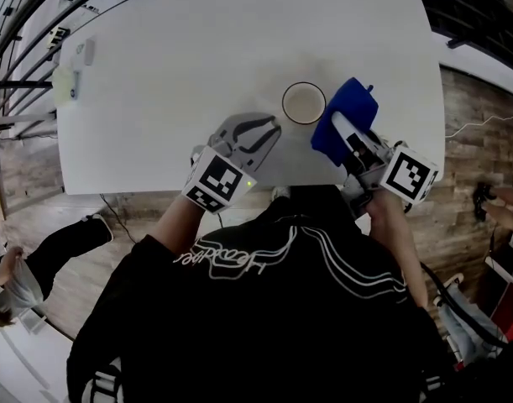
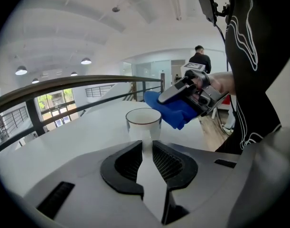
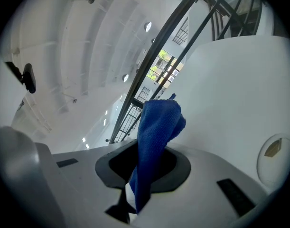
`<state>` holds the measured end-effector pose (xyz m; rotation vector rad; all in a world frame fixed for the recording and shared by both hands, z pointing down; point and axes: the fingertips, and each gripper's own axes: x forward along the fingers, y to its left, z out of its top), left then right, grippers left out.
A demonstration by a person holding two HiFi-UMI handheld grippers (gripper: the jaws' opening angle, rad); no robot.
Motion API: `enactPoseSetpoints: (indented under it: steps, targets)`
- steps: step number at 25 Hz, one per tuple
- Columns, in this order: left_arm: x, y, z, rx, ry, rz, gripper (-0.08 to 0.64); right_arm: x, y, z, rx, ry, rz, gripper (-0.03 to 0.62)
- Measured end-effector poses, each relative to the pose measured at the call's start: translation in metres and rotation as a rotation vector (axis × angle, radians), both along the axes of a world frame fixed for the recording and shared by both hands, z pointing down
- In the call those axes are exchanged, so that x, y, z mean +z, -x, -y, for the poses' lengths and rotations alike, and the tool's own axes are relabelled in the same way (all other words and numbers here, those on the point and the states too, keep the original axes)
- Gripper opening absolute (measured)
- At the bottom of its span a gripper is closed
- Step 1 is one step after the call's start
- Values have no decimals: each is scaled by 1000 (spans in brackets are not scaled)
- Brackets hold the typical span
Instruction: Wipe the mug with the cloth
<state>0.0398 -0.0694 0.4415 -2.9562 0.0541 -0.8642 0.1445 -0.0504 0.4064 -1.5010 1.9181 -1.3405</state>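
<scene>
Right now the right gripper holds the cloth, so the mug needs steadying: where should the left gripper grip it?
Probably the side wall of the mug, below the rim, left gripper coming level from the near side. It stands upright, straight-walled, straight ahead of those jaws; the cloth is held at its right. No handle shows.

cloth (image 3: 156, 137): blue fabric with a soft, short looped nap; matt, fuzzy along the folds.
mug (image 2: 143, 121): white, smooth and glossy, like glazed ceramic; thin dark rim.
bench (image 1: 197, 57): white top, smooth and even, matt with a faint sheen.
left hand-held gripper (image 2: 147, 148): light grey smooth plastic shell, satin; black matt pads (image 2: 169, 163) with fine ribbing.
right hand-held gripper (image 3: 145, 175): the same smooth grey plastic, with black matt inner faces.
marker cube (image 1: 216, 179): flat black-and-white printed faces, matt.
floor (image 1: 478, 99): wood-look planks, grey-brown grain, dull.
jacket (image 1: 264, 326): black matt cloth with white line print.
</scene>
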Motion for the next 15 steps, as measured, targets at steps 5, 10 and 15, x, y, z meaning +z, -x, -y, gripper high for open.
enactPoseSetpoints:
  steps: [5,10,15]
  targets:
    - [0,-2,1,20,8,-12,64,2,-2,4,8,-13,20,54]
    - [0,-1,3,34,18,-13,64,10,-4,6,14,-4,29,54]
    - [3,2,4,28,-2,-7,67,22,-2,8,14,17,37,54]
